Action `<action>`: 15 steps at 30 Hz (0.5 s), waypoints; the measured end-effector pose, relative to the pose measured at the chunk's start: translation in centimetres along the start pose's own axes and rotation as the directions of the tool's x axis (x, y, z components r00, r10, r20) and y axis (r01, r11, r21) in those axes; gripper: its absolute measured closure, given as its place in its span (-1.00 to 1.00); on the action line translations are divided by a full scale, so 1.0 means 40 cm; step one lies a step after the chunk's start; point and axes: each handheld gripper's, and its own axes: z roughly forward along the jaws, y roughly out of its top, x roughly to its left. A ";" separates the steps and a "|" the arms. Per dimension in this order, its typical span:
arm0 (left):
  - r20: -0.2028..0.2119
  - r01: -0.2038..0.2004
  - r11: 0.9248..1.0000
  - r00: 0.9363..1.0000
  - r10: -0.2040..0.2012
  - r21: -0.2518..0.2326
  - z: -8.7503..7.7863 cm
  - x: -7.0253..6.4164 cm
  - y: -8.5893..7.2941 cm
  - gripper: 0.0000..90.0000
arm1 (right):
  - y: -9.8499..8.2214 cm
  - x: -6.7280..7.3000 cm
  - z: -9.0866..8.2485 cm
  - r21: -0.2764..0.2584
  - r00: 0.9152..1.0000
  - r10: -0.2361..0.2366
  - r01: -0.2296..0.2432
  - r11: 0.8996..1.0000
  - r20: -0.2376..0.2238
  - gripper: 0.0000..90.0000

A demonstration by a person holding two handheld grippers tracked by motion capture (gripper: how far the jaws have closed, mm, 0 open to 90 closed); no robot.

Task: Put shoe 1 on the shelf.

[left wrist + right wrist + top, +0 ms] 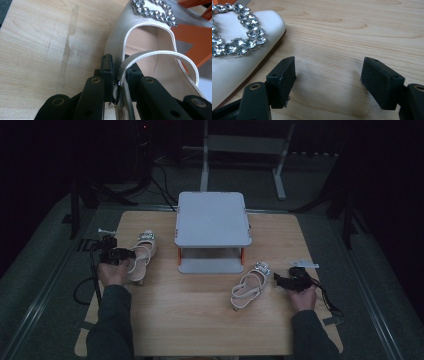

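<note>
A cream sandal (142,251) with a rhinestone buckle lies at the table's left. My left gripper (119,255) is at its near side. In the left gripper view the jaws (118,68) are shut on the sandal's (150,47) slim back strap and side edge, with the buckle (155,10) beyond. A second matching sandal (249,286) lies right of centre. My right gripper (286,280) rests just right of it. Its jaws (329,80) stand open over bare wood, and the second sandal's jewelled toe (234,57) lies to their left, apart from them.
A white two-level rack (212,217) with orange posts stands at the table's back centre. A small white piece (304,264) lies near the right edge and another (105,230) near the left edge. Cables trail off both sides. Bare wood spans the front middle.
</note>
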 end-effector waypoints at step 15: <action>0.031 0.035 0.998 0.999 -0.034 -0.045 -0.051 -0.077 0.067 0.80 | 0.000 0.000 0.000 0.000 1.000 -0.001 0.001 1.000 0.000 -0.39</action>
